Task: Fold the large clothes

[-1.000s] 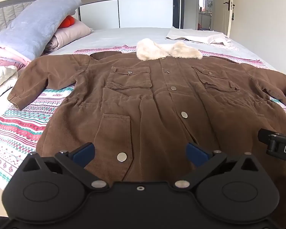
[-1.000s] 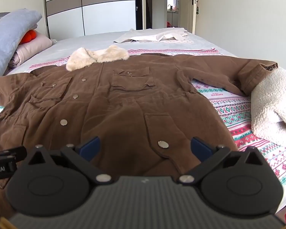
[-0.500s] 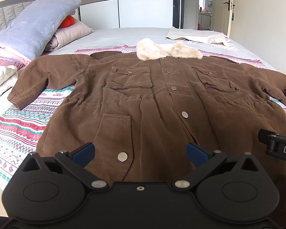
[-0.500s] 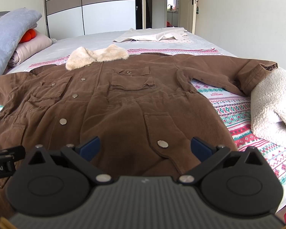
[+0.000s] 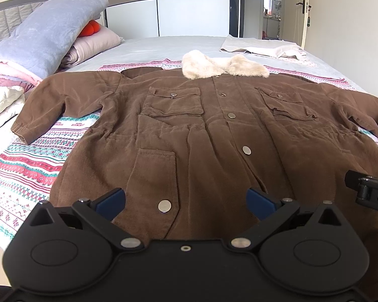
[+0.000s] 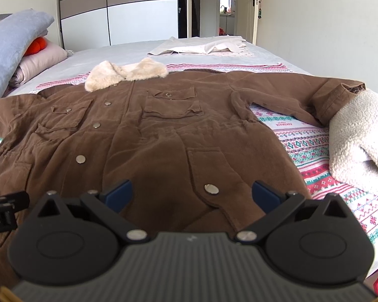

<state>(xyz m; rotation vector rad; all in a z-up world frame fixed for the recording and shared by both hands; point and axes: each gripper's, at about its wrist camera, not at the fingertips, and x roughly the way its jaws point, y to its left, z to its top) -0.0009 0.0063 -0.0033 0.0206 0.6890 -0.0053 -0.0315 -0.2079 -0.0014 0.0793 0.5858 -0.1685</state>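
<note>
The brown coat lies spread flat and face up on the patterned blanket of the bed, with both sleeves stretched out to the sides and its cream fur collar at the far end. The left gripper hangs over the hem with its jaws wide apart, holding nothing. The right gripper (just beside it, also above the hem) is spread wide and empty too. A white fleece garment lies beside the coat's right cuff.

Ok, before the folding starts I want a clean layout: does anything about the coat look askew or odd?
Mostly tidy. The brown coat lies flat, buttoned, sleeves spread. One oddity: its sleeve cuff butts against the white fleece blanket, and the fur collar sits bunched.
</note>
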